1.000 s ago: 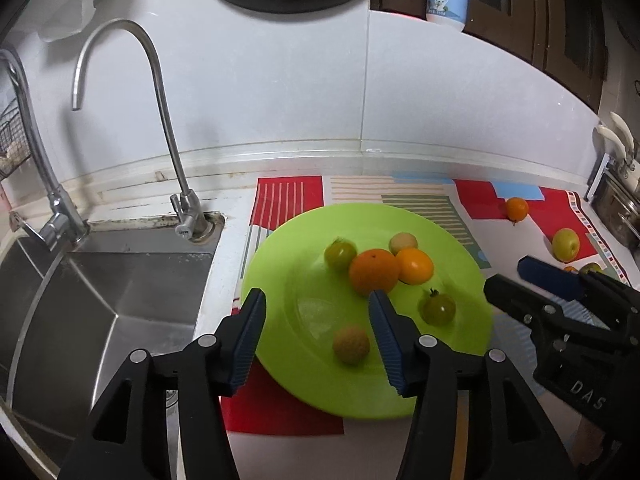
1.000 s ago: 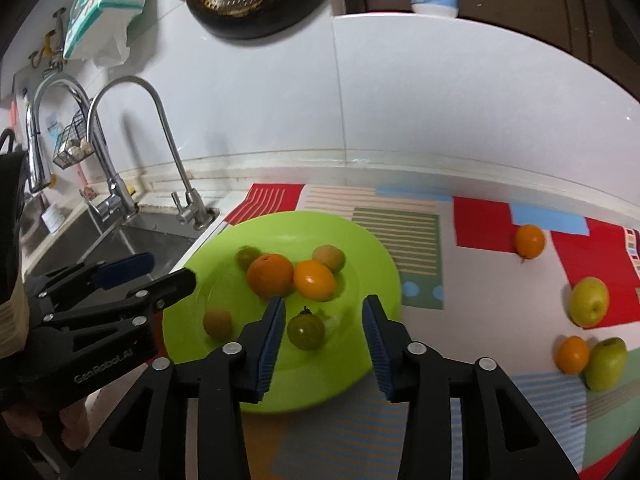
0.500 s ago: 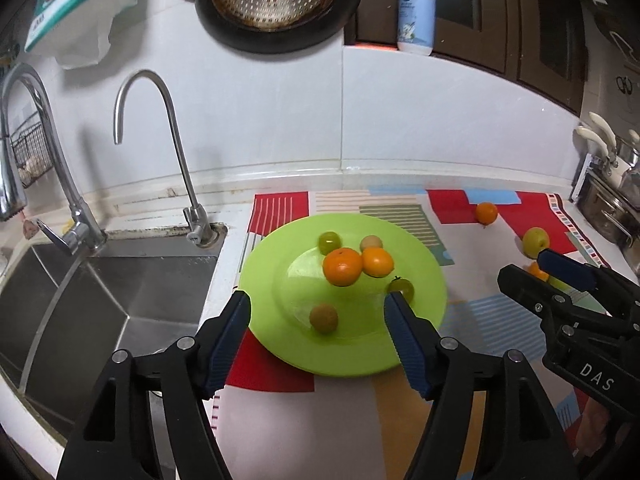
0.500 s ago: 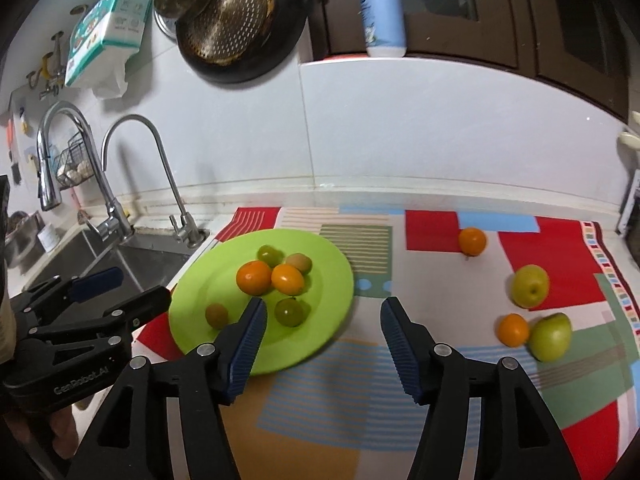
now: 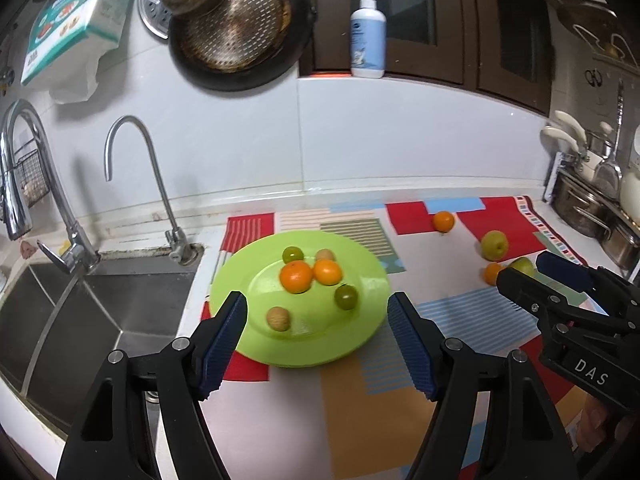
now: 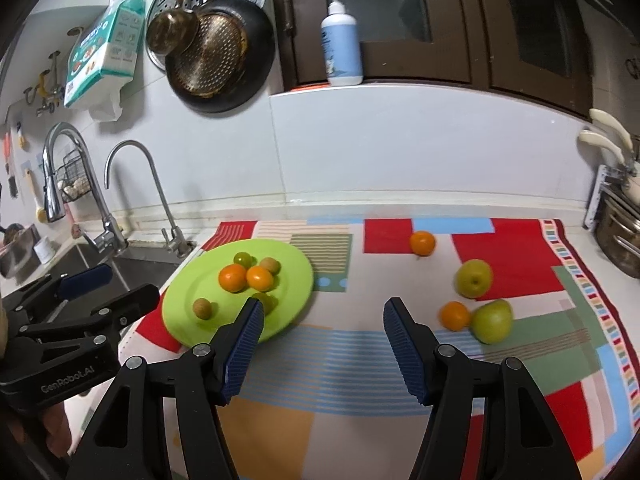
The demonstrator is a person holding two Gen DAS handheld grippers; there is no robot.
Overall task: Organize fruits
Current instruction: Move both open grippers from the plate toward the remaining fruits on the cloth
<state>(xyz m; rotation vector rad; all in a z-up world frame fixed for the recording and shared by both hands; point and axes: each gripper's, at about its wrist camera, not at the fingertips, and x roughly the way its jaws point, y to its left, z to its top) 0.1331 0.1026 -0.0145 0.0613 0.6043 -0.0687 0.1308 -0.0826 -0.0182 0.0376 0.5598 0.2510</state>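
Looking along the left gripper (image 5: 316, 324) first, we found its jaws opening with nothing between the pads; the green plate (image 5: 240, 280) lay just beyond the tips. On the plate sat two oranges (image 5: 296, 277), two small green fruits (image 5: 346, 297) and two brownish ones (image 5: 278, 318), the nearest brown one just ahead of the left jaw. Beyond and to the right of the right jaw, loose fruit waited on the patterned mat (image 5: 360, 400): an orange (image 5: 443, 221) and a green apple (image 5: 494, 245) were clear, and the rest was half hidden behind the right gripper (image 5: 520, 276). Left of the left jaw the sink (image 5: 80, 312) dropped away under two taps.

From the right wrist, we saw our right gripper's jaws parted and empty, held over bare mat. The plate lay beyond the left jaw, one green fruit partly hidden behind that pad. Beyond the right jaw sat an orange (image 6: 455, 315) touching a green apple (image 6: 493, 321), another apple (image 6: 473, 278) farther on, and a lone orange (image 6: 422, 243) ahead between the jaws.

We judged four fruits still off the plate. Round fruit could roll if a pad nudged it before closing, and the touching pair risked one being knocked aside as the other was gripped. Anything dropped hard on the crowded plate might scatter fruit toward the sink. Nothing blocked the reach except the two grippers crowding each other.
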